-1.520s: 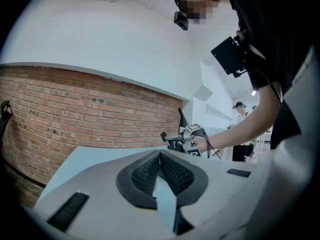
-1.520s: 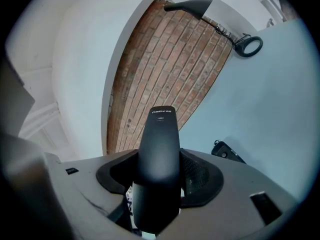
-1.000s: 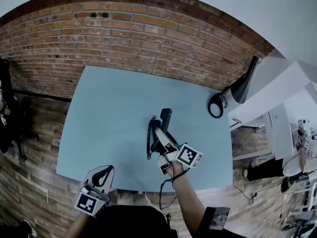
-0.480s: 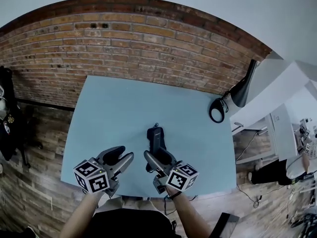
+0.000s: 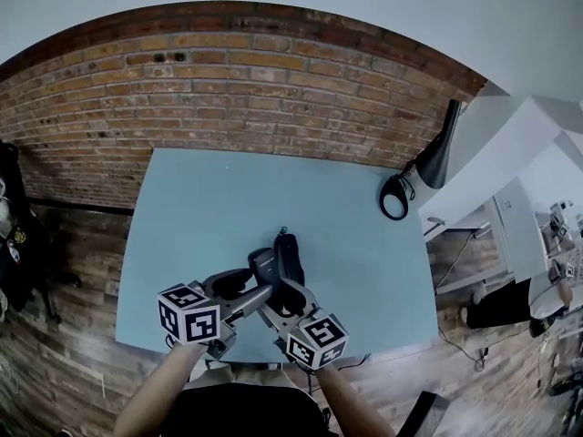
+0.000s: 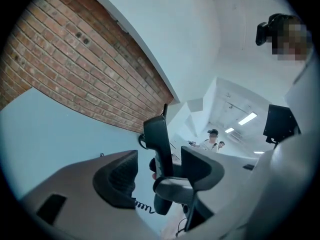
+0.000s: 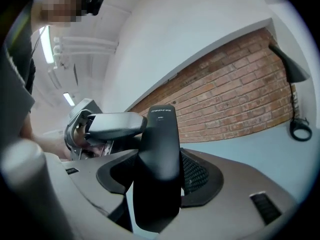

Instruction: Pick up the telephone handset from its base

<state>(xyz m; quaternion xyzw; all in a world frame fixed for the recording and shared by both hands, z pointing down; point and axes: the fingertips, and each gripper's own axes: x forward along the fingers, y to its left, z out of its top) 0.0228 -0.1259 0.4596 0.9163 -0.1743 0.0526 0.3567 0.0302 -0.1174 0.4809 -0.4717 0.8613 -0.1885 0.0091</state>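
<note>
ok so compared with a second ago, when only the right gripper (image 7: 158, 184) was out on the phone and the left gripper (image 6: 160, 176) hung back at the near edge, both are now bunched together close to the person. The right one is clamped on the slim black plastic telephone handset (image 7: 159, 154), which stands upright between its pads. The left has come in too: its jaws sit wide apart, gripping nothing, with the handset in the gap between them. One grey finger looks like it's touching the upper part. To me that says the handset is off its base and the pickup is basically done, maybe with a handover coming. The black coiled cord (image 6: 142, 206) dangles below. Hard bits: from the head view the grippers cover most of the phone, so I can't separate base from handset in that dark blob. Further out there's the pale blue tabletop (image 5: 209, 208), a black desk lamp (image 5: 435, 157) at its far corner, then the red brick wall (image 5: 228, 89).
</note>
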